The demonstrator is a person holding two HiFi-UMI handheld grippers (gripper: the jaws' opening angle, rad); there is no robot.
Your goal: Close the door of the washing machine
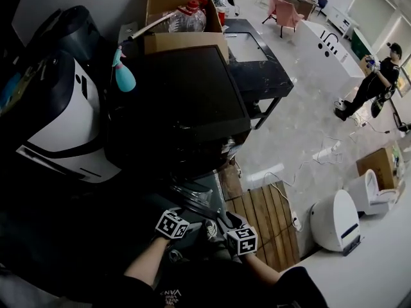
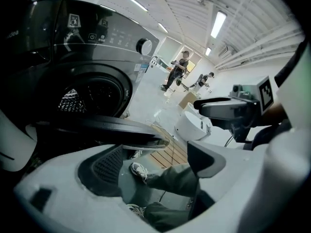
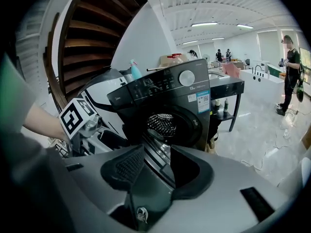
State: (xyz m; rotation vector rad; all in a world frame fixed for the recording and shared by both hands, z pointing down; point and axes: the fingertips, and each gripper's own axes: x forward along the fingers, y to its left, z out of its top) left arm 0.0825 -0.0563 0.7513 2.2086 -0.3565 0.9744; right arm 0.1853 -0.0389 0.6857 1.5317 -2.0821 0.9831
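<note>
One door (image 3: 151, 142), swung open off the washer (image 3: 167, 93), sits mid-frame in the right gripper view. It is edge-on, running from the drum (image 3: 163, 122) mouth down toward the lens. Right gripper (image 3: 156, 161) is spread, with the door's edge between its jaws, unpinched. Left gripper (image 2: 154, 161) is spread, holding nothing. At upper centre of the head view, a box (image 1: 183, 42) holds bottles (image 1: 189, 18).
</note>
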